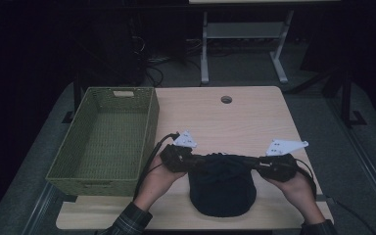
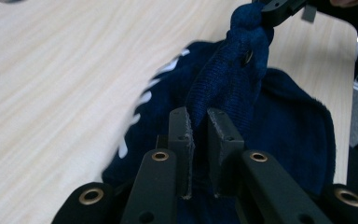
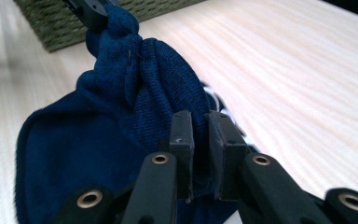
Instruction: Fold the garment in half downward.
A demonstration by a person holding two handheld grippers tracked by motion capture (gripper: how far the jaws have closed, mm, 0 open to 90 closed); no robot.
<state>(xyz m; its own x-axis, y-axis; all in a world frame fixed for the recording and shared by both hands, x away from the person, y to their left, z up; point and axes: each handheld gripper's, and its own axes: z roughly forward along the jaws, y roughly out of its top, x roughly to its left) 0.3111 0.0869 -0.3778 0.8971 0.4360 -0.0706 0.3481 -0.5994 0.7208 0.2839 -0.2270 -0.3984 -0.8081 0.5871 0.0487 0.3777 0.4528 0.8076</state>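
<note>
A dark blue knitted garment (image 1: 221, 188) with white markings lies bunched on the wooden table (image 1: 215, 117) near its front edge. My left gripper (image 1: 199, 161) is shut on the cloth's upper edge from the left. My right gripper (image 1: 248, 163) is shut on the same edge from the right. In the left gripper view the fabric (image 2: 233, 79) rises as a pinched ridge between my jaws, and the other gripper's tip holds its far end. The right gripper view shows the cloth (image 3: 135, 98) stretched the same way between both grippers.
A green woven basket (image 1: 149, 127) stands on the table's left side, close to my left hand. A round cable hole (image 1: 226, 99) sits near the table's far edge. Beyond the table are desk legs (image 1: 204, 49) and cables on a dark floor.
</note>
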